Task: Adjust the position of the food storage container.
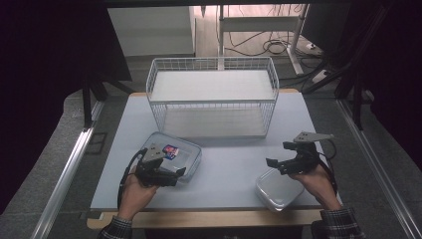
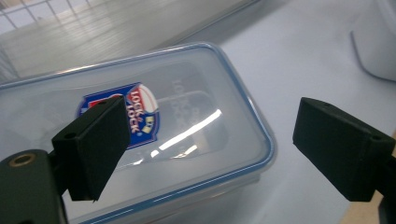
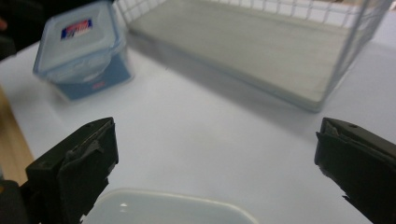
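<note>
The lidded Lock&Lock container (image 1: pixel 171 157) sits in the lower left of the high view, on the white surface (image 1: pixel 234 149), in front of the wire basket (image 1: pixel 214 97). The left gripper (image 1: pixel 166 174) hovers over its near edge with jaws spread wide and nothing between them; in the left gripper view the container (image 2: pixel 140 135) lies just ahead of and below the jaws, its long axis running from lower left to upper right. The right gripper (image 1: pixel 278 162), jaws likewise released and empty, hangs at lower right above a second, white-lidded container (image 1: pixel 278 189), well apart from the first. The left hand is clearly the nearer, so a grasp would likely fall to it, closing across the box's short side.
</note>
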Demonstrator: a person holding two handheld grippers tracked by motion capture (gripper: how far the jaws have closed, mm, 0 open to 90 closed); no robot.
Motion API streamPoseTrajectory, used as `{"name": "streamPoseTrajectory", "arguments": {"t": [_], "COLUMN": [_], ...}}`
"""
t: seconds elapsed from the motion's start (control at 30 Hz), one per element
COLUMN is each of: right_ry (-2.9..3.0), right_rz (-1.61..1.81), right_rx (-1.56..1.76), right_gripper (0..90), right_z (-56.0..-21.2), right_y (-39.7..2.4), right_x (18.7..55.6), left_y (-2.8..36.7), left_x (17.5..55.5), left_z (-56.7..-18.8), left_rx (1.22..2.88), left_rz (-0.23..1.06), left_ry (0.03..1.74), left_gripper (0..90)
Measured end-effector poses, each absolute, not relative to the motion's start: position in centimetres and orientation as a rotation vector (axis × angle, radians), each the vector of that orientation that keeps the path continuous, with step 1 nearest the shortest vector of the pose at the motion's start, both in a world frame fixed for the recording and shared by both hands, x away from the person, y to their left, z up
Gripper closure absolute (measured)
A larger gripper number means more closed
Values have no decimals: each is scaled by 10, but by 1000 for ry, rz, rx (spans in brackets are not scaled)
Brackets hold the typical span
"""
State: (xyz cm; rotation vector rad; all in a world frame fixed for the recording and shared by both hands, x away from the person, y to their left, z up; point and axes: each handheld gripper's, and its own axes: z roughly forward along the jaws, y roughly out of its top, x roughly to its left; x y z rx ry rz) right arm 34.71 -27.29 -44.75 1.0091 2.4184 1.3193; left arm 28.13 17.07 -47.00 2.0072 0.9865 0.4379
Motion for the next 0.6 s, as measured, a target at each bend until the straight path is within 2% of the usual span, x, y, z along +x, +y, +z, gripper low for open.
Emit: {"name": "streamPoseTrajectory", "arguments": {"t": [0.1,0.23,0.3,0.33,0.5,0.53,0.6], "right_ry": [2455,2479,2473,2467,2472,2481,2481], "right_rz": [1232,1169,1171,1178,1218,1225,1221], "right_rx": [966,921,920,921,919,909,906], "right_gripper": [18,112,134,176,236,283,295], "right_z": [-453,-455,-454,-453,-452,-451,-450], "right_y": [-264,-256,-255,-254,-254,-254,-253], "right_x": [343,338,337,336,333,330,329], "left_y": [171,172,173,173,174,174,174], "left_x": [281,282,282,282,280,279,277], "left_z": [-471,-472,-473,-474,-470,-469,-467], "left_rx": [2002,1994,1998,2003,1995,1993,1984], "left_rz": [454,410,414,428,426,417,413], "left_ry": [974,966,965,960,956,957,949], "left_gripper": [101,101,98,92,90,102,103]}}
